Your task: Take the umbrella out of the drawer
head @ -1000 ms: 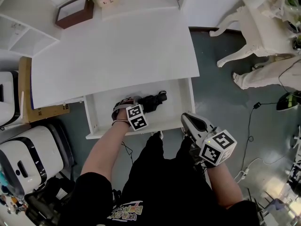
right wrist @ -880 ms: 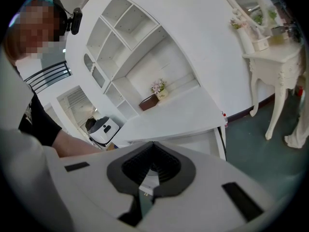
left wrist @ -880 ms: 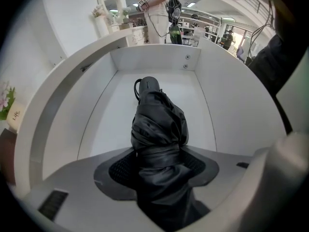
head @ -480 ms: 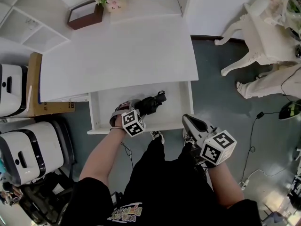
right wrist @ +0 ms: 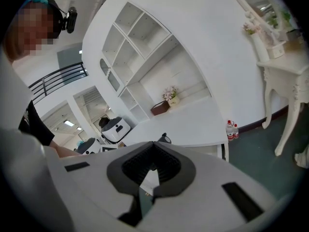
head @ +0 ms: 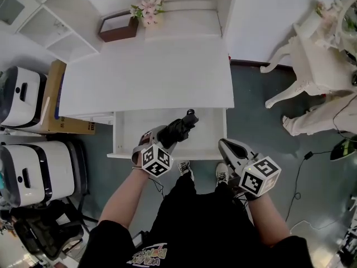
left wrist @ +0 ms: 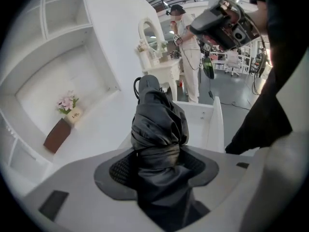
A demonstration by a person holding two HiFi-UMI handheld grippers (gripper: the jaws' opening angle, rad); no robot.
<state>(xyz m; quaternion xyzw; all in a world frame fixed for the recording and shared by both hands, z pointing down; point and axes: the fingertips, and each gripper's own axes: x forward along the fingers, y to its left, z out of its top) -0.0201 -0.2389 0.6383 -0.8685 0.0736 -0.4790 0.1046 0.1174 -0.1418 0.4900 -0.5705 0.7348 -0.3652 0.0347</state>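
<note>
A folded black umbrella (head: 179,127) (left wrist: 157,129) is clamped between the jaws of my left gripper (head: 165,136) (left wrist: 157,164), which is shut on its lower part. It slants up over the open white drawer (head: 131,128) (left wrist: 215,124), its strap end pointing toward the desk. My right gripper (head: 233,151) (right wrist: 153,152) hangs in front of the drawer's right corner, over the floor. Its jaws are shut, with nothing between them. The umbrella's tip (right wrist: 164,138) shows just over the right gripper's pads.
The white desk top (head: 150,77) lies behind the drawer. A brown box (head: 118,27) and pink flowers (head: 146,7) sit at its back. A cardboard box (head: 56,102) and white machines (head: 25,175) stand left. An ornate white table (head: 315,66) and a person in white (head: 315,119) are right.
The left gripper has drawn back toward the drawer's front with the umbrella, whose far end now tilts upward. The right gripper has stayed about where it was.
</note>
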